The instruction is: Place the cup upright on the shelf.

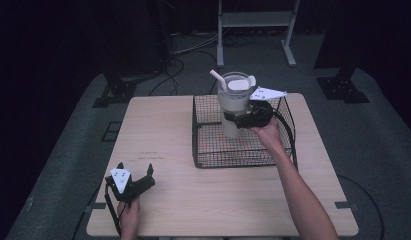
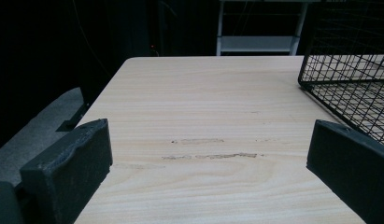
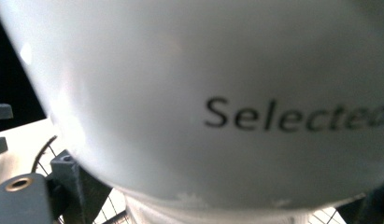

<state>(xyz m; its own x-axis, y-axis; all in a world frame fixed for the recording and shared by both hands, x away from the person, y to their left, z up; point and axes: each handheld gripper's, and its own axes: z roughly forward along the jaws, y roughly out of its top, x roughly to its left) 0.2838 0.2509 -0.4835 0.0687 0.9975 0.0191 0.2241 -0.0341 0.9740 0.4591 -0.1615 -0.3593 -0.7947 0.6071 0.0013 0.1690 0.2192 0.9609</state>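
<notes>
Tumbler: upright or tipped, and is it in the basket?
Upright. The tumbler stands vertical with lid and straw on top, gripped by the right gripper, inside the wire basket. Cannot tell if it touches the basket floor.

A black wire basket (image 1: 208, 150) takes up the far right part of the wooden table (image 1: 158, 130), its open top the one way in. Inside it a white tumbler (image 1: 232, 107) with a straw (image 1: 216, 77) stands above the rim, the right gripper (image 1: 243, 120) closed around its body, hand and forearm reaching over the basket's near right wall. The left half of the table lies bare, as does the near strip in front of the basket. The left gripper (image 1: 135, 177) rests at the near left edge, jaws spread, with clear wood between them and ahead; in the left gripper view the basket's corner (image 2: 320, 88) stands just right of that lane.
</notes>
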